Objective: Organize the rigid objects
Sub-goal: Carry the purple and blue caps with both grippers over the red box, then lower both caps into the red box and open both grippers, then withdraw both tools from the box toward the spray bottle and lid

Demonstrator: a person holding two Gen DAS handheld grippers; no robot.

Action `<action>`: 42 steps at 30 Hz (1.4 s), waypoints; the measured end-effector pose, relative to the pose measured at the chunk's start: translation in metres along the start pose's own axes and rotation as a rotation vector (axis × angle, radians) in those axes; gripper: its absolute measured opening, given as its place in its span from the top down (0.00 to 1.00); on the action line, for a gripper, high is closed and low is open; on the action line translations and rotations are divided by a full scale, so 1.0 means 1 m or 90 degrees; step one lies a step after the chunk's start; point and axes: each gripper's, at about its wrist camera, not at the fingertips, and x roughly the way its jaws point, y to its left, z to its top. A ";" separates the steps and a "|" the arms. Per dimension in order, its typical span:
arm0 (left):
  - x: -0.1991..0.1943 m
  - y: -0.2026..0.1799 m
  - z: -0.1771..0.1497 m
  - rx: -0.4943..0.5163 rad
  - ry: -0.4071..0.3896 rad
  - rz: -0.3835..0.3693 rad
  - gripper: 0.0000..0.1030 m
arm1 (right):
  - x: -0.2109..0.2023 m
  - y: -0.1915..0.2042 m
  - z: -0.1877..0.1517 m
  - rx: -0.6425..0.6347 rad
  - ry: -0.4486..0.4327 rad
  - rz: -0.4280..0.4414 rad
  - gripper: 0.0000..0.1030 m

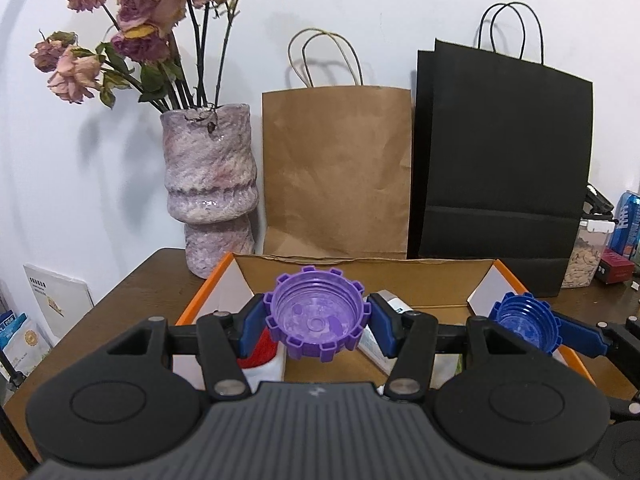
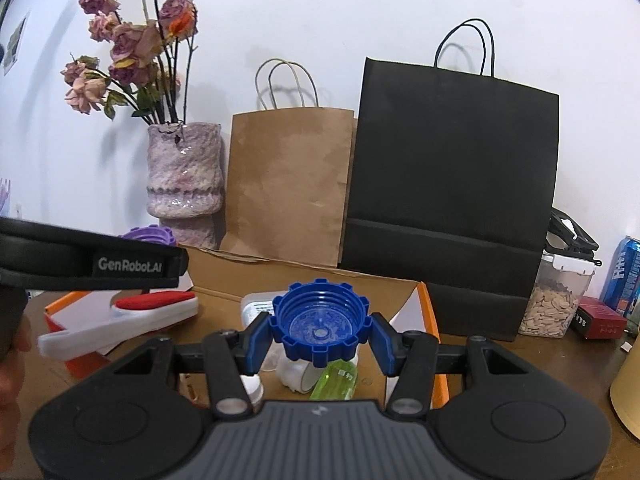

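Note:
My left gripper is shut on a purple toothed cap, hollow side facing the camera, held above the open cardboard box with orange edges. My right gripper is shut on a blue toothed cap, also hollow side up, over the same box. In the left wrist view the blue cap shows at the right. In the right wrist view the purple cap peeks above the left gripper's black body at the left.
Inside the box lie a red and white tool, a white bottle, a tape roll and a green bottle. Behind stand a vase of dried roses, a brown paper bag and a black paper bag. A snack jar and a blue can sit right.

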 end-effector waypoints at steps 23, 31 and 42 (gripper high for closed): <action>0.040 -0.004 0.003 0.016 0.045 0.026 0.45 | 0.036 -0.007 0.000 -0.017 0.026 0.001 0.50; 0.034 -0.003 0.004 0.016 0.030 0.027 0.00 | 0.035 -0.011 -0.001 -0.004 0.029 -0.002 0.04; 0.032 0.000 0.005 0.006 0.035 0.033 0.00 | 0.033 -0.011 0.000 0.000 0.025 -0.005 0.00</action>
